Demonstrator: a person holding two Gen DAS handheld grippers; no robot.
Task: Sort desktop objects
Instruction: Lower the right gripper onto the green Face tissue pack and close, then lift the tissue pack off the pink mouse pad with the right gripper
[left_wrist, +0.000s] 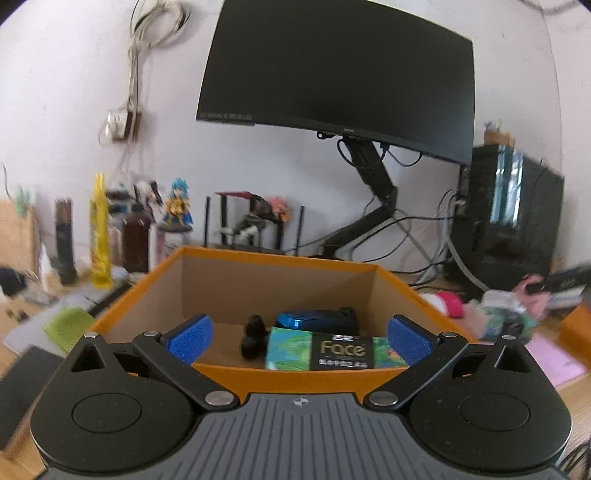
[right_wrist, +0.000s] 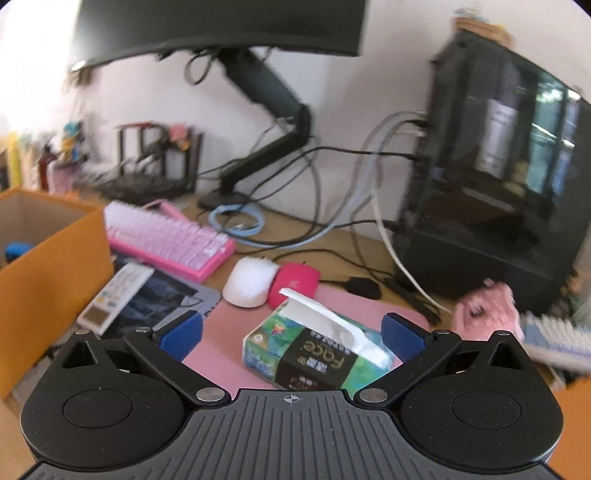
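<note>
We see soft, even daylight in both fisheye views, washing the white wall (left_wrist: 258, 162) pale. Straight lines bow hard toward the rims, and the corners go black. Motion blur smears the left and right edges, worst at the right view's computer case (right_wrist: 517, 166). The monitor (left_wrist: 340, 70) stays dark, without glare.

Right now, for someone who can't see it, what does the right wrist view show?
The open right gripper frames a green tissue pack on a pink mat. Behind lie a white mouse, a pink keyboard and, at left, an orange box.
</note>
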